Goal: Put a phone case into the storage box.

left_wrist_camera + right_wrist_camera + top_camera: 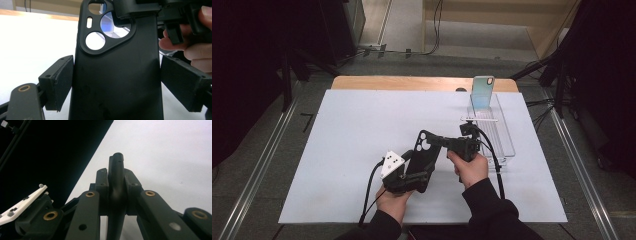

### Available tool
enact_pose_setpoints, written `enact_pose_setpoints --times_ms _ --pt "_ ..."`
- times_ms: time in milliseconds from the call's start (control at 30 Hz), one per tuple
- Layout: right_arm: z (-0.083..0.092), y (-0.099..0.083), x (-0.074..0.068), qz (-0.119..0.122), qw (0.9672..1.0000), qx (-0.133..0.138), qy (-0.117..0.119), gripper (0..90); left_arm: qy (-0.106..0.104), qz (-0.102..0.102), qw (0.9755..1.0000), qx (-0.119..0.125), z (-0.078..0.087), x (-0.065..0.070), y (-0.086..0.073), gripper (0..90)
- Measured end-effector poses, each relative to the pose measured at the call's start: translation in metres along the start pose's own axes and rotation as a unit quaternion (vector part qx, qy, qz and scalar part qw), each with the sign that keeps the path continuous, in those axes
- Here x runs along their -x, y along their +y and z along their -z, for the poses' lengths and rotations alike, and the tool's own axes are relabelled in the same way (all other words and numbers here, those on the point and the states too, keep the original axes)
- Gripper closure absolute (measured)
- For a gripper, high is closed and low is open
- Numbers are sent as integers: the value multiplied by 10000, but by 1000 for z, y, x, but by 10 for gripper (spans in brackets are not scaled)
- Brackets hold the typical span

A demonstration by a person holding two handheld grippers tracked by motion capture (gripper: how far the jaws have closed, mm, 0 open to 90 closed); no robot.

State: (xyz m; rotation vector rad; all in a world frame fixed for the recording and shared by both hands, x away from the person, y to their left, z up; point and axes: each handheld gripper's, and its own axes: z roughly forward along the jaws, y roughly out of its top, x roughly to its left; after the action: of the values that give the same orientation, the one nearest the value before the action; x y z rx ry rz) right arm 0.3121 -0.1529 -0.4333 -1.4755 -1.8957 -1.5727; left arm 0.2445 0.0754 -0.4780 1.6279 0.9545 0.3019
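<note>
Phone case [421, 159] — one, black — hangs above the tabletop [342, 145], long axis running from 7 toward 1 o'clock. Left claw [412, 176] clasps its lower sides; right claw [443, 142], at 2 o'clock, pinches the camera-end edge. One phone [482, 92] stands in one clear rack [502, 135].

No text, label, brand, number or sign can be read anywhere in these pictures. The black phone case [117, 72], seen close in the middle of the left gripper view, has a plain back with no logo or lettering. The phone [482, 92] standing near the upper right of the high view is too small to show any mark.
</note>
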Motion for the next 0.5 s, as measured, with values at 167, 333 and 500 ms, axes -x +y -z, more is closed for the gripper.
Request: enact_pose_setpoints --times_ms 167,333,500 --pt "2 1 -4 32 10000 -34 21 767 -48 -7 10000 9 0 1 1 144" --pt "4 4 -7 80 9998 -139 123 780 -269 187 9995 11 2 -3 2 226" --pt "7 6 -12 197 9996 -192 44 785 -305 7 9995 23 4 -3 10 188"
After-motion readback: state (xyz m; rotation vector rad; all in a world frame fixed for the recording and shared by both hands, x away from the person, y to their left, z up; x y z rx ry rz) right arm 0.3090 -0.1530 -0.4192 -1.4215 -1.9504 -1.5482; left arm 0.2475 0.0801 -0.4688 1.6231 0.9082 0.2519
